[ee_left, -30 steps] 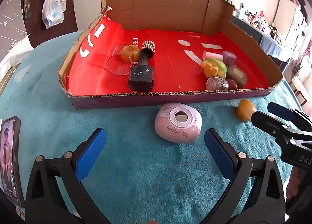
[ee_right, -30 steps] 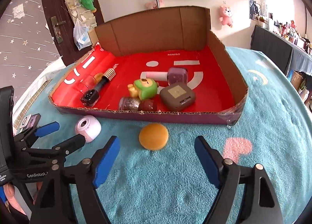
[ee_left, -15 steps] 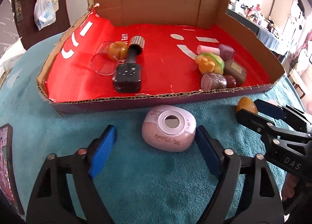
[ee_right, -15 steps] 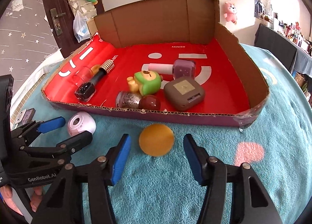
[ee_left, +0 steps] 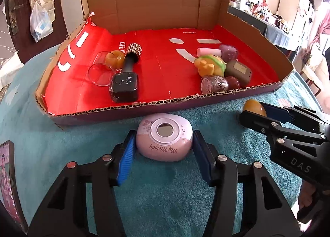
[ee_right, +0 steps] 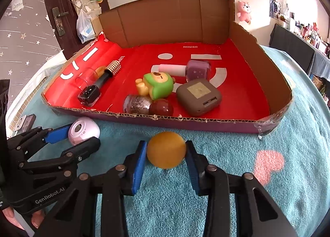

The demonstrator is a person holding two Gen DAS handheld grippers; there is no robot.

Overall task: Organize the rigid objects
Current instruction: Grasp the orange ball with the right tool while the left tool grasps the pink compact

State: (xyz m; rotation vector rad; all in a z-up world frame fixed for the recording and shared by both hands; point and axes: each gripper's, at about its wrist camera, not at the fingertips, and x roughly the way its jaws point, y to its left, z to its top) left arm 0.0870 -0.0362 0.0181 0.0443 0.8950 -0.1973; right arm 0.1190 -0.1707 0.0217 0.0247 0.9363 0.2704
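i had the left gripper (ee_left: 164,150) down on the teal-covered table (ee_left: 61,144), just near of the cardboard tray (ee_left: 156,107), with its jaws having just been closing around the pink my melody case (ee_left: 164,142). both blue pads sat against the case's left and right sides, so i read it as pinching the case, which rested on the cloth close to the tray's near wall.

the right gripper (ee_right: 165,161) had likewise just been closing, and its pads touched both sides of the round orange ball (ee_right: 166,149), which lay on the cloth right of the pink case and just near of the tray's front edge.

inside the tray, on its red lining, a black nail polish bottle (ee_left: 124,84) lay beside a clear glass (ee_left: 101,71) on the left. on the right clustered a green and yellow toy figure (ee_right: 157,85), a glitter jar (ee_right: 137,104), a dark red ball (ee_right: 162,107), a brown square case (ee_right: 199,96) and a purple bottle with a pink cap (ee_right: 198,69).

a phone (ee_left: 7,181) lay at the far left edge of the table.
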